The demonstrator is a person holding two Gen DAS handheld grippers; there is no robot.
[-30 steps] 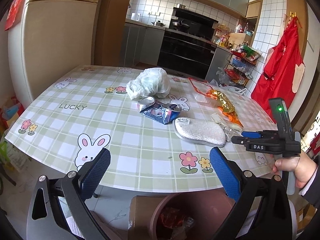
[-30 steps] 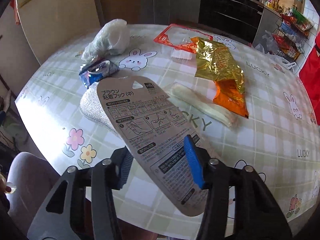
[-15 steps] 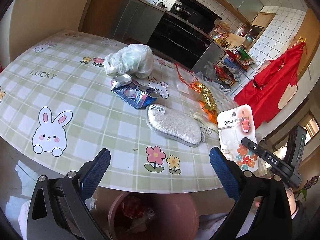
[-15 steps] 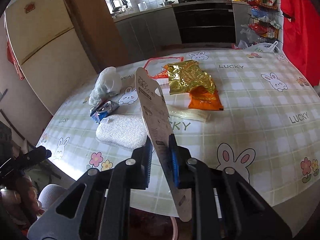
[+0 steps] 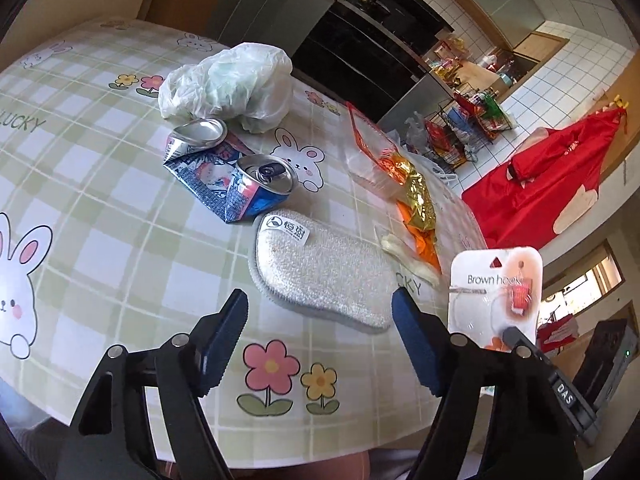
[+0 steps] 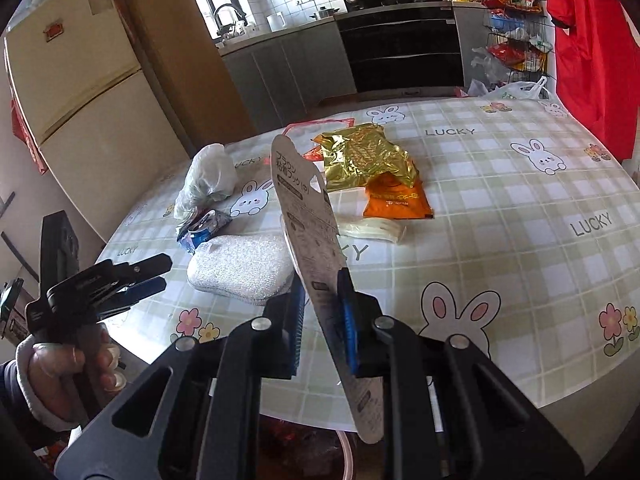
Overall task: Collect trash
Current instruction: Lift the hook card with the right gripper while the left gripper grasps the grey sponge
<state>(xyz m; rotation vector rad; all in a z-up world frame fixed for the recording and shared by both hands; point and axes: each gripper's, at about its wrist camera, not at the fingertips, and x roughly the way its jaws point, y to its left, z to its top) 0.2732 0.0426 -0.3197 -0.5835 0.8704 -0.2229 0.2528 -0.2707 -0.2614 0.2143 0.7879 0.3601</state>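
Note:
My right gripper (image 6: 320,320) is shut on a hook package card (image 6: 312,248) and holds it upright at the table's near edge; the card also shows in the left wrist view (image 5: 496,292). My left gripper (image 5: 320,328) is open and empty, just short of a white scrubbing sponge (image 5: 320,272). On the table lie a crushed blue can (image 5: 232,180), a crumpled plastic bag (image 5: 228,84), a gold and orange snack wrapper (image 6: 372,168), a red-edged clear bag (image 5: 364,140) and a pale wrapper (image 6: 372,228).
A trash bin rim (image 6: 344,452) shows below the table edge under the right gripper. The table (image 6: 520,264) has a checked rabbit cloth. A fridge (image 6: 80,92) stands left, a red apron (image 6: 592,40) hangs right, kitchen counters behind.
The left gripper has moved forward toward the sponge and can. The right gripper has lifted the card off the table, turned it upright and drawn it back to the table edge.

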